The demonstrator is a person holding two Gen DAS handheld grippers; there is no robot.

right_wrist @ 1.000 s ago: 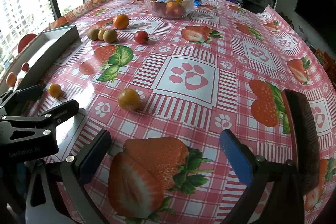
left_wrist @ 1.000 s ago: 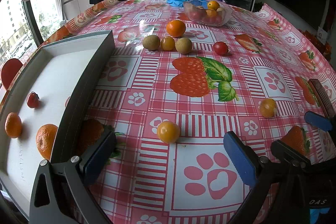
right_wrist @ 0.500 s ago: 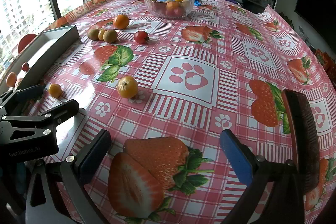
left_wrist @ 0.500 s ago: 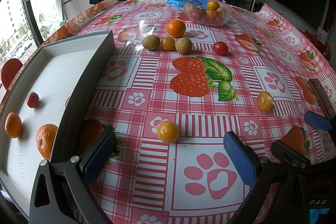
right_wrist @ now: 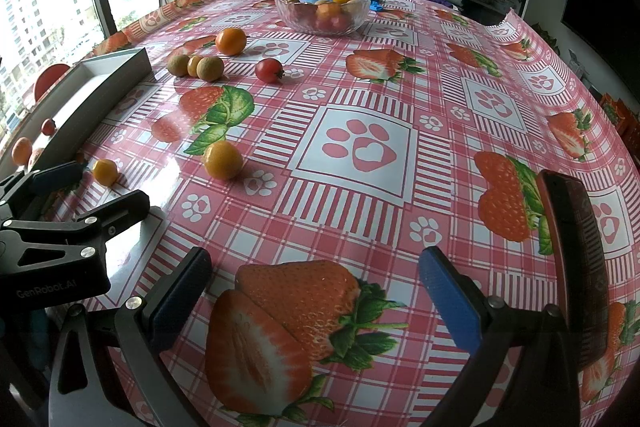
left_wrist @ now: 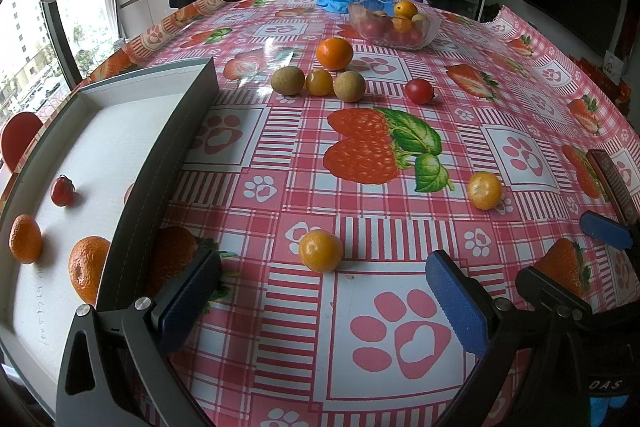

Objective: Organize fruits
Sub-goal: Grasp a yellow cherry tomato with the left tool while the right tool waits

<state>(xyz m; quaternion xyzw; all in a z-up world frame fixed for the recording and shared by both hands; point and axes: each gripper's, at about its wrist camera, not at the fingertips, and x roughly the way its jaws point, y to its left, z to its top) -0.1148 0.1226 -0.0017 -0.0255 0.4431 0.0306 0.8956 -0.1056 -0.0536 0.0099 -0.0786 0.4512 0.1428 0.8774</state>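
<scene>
In the left wrist view, the left gripper point(left_wrist: 320, 301) is held low over the tablecloth point(left_wrist: 360, 367) with its jaws spread wide and nothing between them. A small yellow-orange fruit point(left_wrist: 321, 251) lies just ahead of the gap, and a second yellow fruit point(left_wrist: 484, 190) lies farther right. In the white tray point(left_wrist: 100, 147) at the left, two mandarins point(left_wrist: 86, 267) and a cherry tomato point(left_wrist: 62, 190) are already laid. Loose near the far edge are a larger orange point(left_wrist: 334, 53), two brown longans point(left_wrist: 287, 80) with a small yellow fruit between them, and a red tomato point(left_wrist: 419, 91), before a glass bowl point(left_wrist: 394, 27) of fruit.

In the right wrist view, the right gripper point(right_wrist: 316, 297) is likewise seen spread and empty, well short of the second yellow fruit point(right_wrist: 222, 159).

A pick-up step is judged to be in hand. For the next move, the left gripper would need to be advanced until the nearest fruit sits between the pads, then closed gently, since a round fruit may roll away.
</scene>
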